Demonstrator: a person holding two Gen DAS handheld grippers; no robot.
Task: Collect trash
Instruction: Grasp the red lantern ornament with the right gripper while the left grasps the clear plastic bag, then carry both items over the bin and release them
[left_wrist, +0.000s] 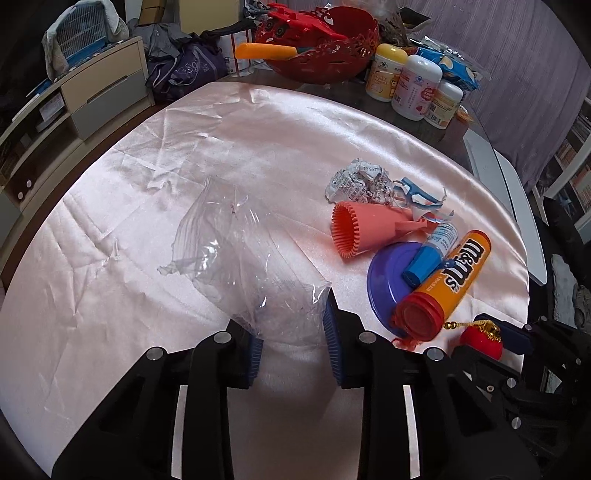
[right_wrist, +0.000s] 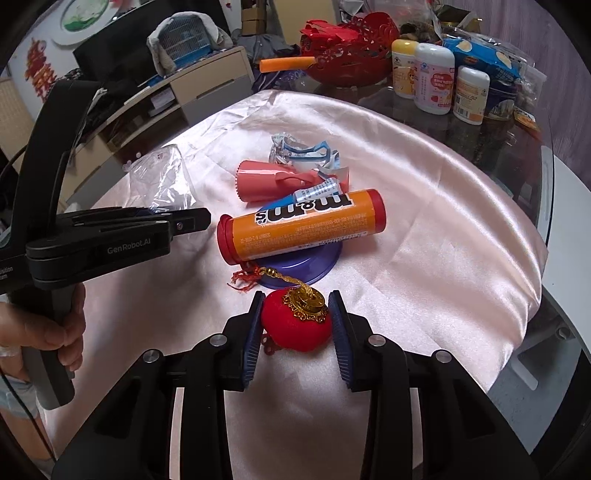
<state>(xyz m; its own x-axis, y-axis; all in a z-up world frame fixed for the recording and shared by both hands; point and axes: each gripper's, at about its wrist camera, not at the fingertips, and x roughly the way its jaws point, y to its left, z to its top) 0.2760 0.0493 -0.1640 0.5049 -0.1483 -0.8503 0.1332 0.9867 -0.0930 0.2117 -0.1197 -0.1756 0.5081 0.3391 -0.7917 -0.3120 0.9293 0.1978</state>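
- I am holding the clear bag (left_wrist: 236, 258) with my left gripper (left_wrist: 293, 332); its fingers are pinching the bag's near end, the rest trailing away over the tabletop (left_wrist: 110, 295).
- I am closing my right gripper (right_wrist: 295, 325) around the red ornament (right_wrist: 295, 325); the fingers are flanking it narrowly, though I cannot tell if both touch.
- The bag is lying to the ornament's left, its mouth facing away, so I am judging the right arm must cross leftward.

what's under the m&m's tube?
The m&m's tube lies across a purple lid, with a small blue-capped bottle also on it. The red tassel pokes out beneath the tube's cap end. The lid's centre is hidden.
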